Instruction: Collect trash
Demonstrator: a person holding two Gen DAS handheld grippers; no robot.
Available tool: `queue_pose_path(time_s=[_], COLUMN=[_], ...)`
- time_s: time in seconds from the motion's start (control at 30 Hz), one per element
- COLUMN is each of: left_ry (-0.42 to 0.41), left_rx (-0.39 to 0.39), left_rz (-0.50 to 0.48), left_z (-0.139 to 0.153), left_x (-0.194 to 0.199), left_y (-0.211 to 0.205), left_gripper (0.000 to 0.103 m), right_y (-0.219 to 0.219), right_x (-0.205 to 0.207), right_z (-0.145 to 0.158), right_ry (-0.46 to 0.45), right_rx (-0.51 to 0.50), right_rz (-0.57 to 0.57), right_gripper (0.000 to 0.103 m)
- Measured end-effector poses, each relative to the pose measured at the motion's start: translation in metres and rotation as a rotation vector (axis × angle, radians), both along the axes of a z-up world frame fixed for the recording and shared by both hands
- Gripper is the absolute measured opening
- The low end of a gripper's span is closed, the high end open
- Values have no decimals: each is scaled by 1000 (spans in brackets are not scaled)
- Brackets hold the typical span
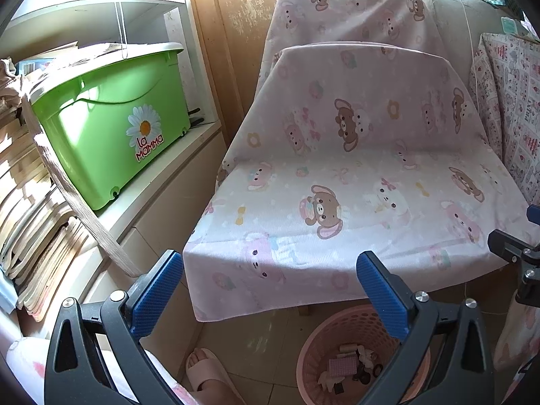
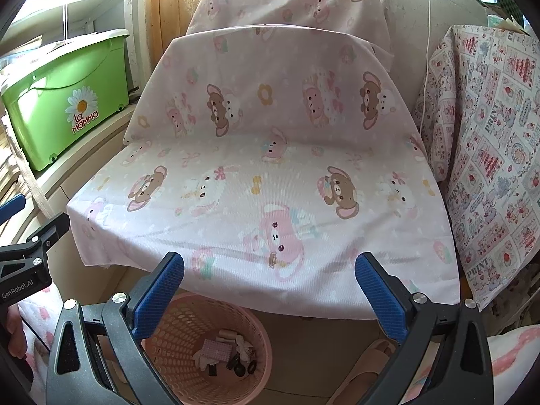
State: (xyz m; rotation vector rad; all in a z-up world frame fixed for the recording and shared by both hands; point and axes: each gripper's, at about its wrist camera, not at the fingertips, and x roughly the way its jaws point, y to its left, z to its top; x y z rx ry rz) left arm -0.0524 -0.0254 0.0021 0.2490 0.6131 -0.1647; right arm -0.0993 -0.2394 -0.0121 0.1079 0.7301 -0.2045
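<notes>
chair: pink bear-print cover (image 2: pixel 270 175)
bin: green, on white shelf (image 1: pixel 111 118)
books: stacked, left (image 1: pixel 30 202)
slipper: floor (image 1: pixel 206 371)

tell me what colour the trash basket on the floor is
Pink basket, clearest in the right wrist view.

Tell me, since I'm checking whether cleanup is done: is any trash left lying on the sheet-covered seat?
No. The seat shows only its printed pink sheet, while the scraps sit inside the pink basket on the floor below.

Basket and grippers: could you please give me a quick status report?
Left gripper open, empty. Right gripper open, empty. Trash in basket on floor by chair. Nothing in the way.
</notes>
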Motion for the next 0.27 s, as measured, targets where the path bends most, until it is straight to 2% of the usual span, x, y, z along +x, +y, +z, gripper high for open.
queue_pose_path(time_s=[0.27], left_ry=[5], left_rx=[-1], left_rz=[0], left_z=[-2], left_x=[2], left_y=[-1], left_gripper=[102], right_y=[-3], right_x=[2], right_z=[1], right_ry=[-1], right_rx=[12], right_rz=[-8], right_gripper=[102])
